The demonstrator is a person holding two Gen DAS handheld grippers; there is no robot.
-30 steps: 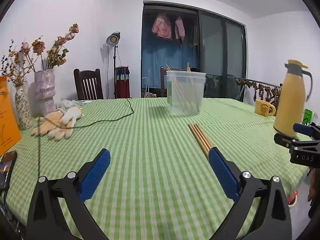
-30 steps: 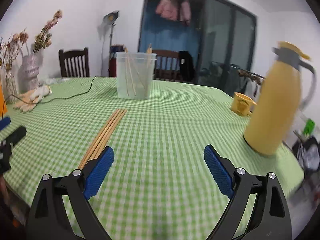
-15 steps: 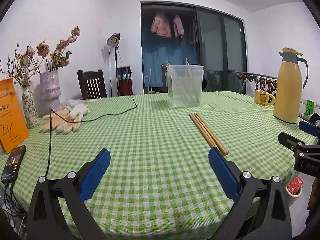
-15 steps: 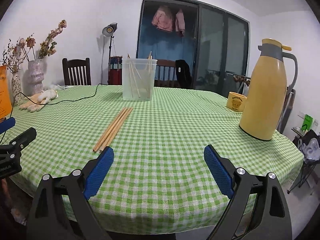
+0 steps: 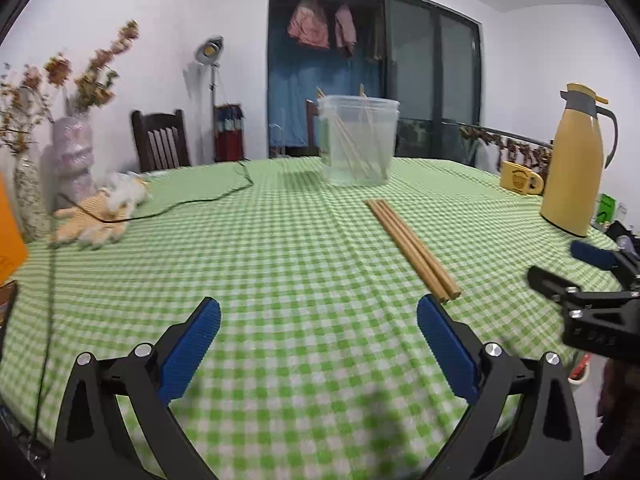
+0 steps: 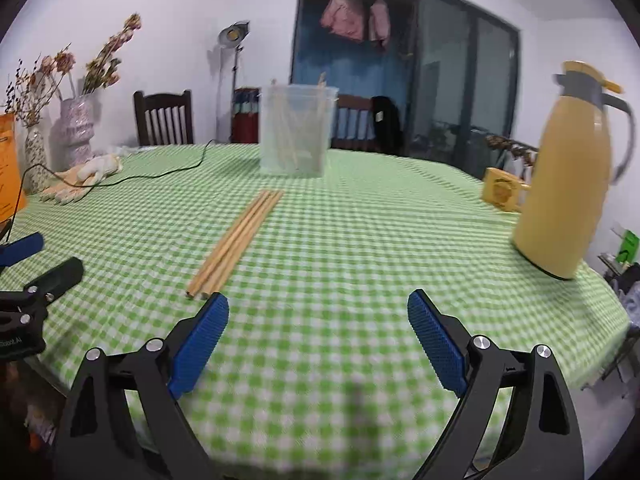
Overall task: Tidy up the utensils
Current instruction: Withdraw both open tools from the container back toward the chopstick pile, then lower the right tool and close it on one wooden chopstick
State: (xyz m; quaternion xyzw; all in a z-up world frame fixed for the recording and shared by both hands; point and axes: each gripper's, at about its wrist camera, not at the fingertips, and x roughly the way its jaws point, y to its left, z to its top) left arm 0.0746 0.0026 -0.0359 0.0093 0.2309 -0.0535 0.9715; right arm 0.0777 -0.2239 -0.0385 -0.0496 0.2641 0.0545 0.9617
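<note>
1. Both tongs hover over the near edge of the table (image 6: 360, 240), empty: left tongs (image 5: 319, 322) spread wide, right tongs (image 6: 318, 318) spread but just been closing a bit, nothing between them.
2. Chopsticks (image 6: 236, 240) lie bundled at 11 o'clock from the right tongs. Looks like the approach step; next move calls for lining up on their near ends.
3. Clear tub (image 6: 298, 130), 12 o'clock, already holds a few sticks.

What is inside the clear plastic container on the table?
The clear plastic container holds several thin wooden chopsticks leaning inside. Their number is unclear; the cloudy wall blurs them.
</note>
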